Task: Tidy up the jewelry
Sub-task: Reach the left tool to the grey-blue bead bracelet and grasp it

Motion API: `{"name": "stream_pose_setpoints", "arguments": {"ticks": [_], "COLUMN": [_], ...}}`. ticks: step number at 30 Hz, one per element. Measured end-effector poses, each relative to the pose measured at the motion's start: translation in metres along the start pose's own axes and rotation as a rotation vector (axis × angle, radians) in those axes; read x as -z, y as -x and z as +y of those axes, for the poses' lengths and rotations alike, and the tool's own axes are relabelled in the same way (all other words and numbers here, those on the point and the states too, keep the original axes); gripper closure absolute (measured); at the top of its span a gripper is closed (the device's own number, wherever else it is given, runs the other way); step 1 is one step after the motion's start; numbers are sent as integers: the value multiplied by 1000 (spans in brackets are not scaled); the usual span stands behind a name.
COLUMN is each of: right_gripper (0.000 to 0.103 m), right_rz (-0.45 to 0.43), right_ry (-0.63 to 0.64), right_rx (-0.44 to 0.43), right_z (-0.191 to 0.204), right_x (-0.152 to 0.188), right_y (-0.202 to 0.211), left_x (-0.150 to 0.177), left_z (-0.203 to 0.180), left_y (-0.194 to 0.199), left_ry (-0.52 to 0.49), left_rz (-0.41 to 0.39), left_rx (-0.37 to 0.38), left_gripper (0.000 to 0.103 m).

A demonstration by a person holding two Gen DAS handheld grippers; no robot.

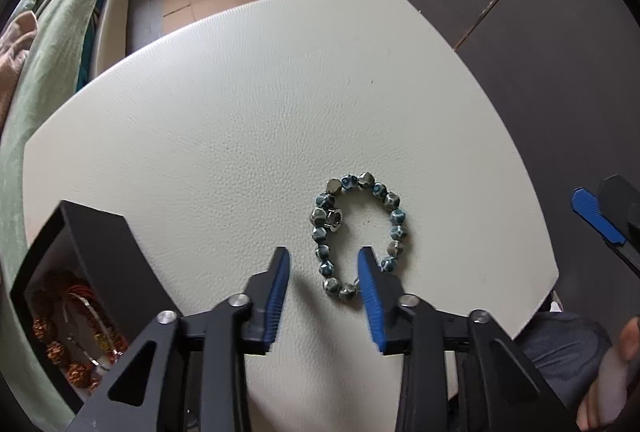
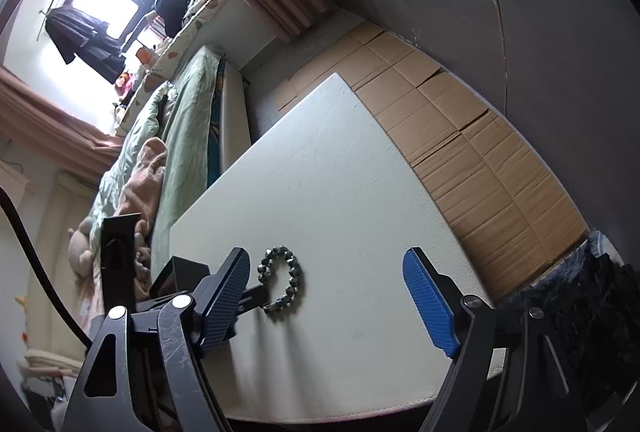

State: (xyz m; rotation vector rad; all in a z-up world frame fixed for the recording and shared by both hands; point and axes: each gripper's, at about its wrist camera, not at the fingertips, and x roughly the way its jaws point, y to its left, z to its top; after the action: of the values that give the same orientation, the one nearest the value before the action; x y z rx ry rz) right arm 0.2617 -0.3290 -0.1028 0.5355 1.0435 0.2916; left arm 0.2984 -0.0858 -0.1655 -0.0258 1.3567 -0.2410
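Bracelet (image 1: 357,234) of blue beads lies loose on the table (image 1: 256,103) near its front edge; the left gripper (image 1: 324,260) straddles its near end, unclenched. Black box (image 1: 86,244) (front-left corner) already holds jewelry. Right gripper (image 2: 326,272) gapes empty.

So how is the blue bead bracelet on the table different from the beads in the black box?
The blue bead bracelet lies out on the white table; the orange-brown beads sit inside the open black box at the table's edge. The bracelet's beads are mottled blue-grey and faceted, the boxed beads rusty and bumpy. The bracelet's near end lies between the left gripper's fingers; the boxed beads lie untouched. Both are strung beads.
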Motion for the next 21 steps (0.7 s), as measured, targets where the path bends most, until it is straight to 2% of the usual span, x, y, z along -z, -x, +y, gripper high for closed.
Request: {"name": "stream_pose_setpoints", "arguments": {"ticks": [1, 3, 4, 9, 12, 21], "right_gripper": [23, 23, 23, 23, 23, 25], "right_rz": [1, 4, 8, 25, 31, 37], "right_ry": [2, 1, -1, 21, 46, 99], "right_rx": [1, 1, -2, -5, 6, 36], "right_z": [1, 3, 4, 16, 23, 30], "right_x": [0, 0, 0, 0, 0, 4], "right_y": [-1, -3, -4, -11, -16, -21], "left_x": [0, 0, 0, 2, 1, 3], "left_z": [-2, -7, -8, -3, -2, -4], "left_y": [-3, -3, -2, 9, 28, 80], "left_ry": [-3, -37, -51, -43, -41, -50], "left_rz": [1, -20, -29, -62, -94, -194], "left_rx": [-6, -25, -40, -17, 33, 84], "left_gripper": [80, 86, 94, 95, 95, 95]}}
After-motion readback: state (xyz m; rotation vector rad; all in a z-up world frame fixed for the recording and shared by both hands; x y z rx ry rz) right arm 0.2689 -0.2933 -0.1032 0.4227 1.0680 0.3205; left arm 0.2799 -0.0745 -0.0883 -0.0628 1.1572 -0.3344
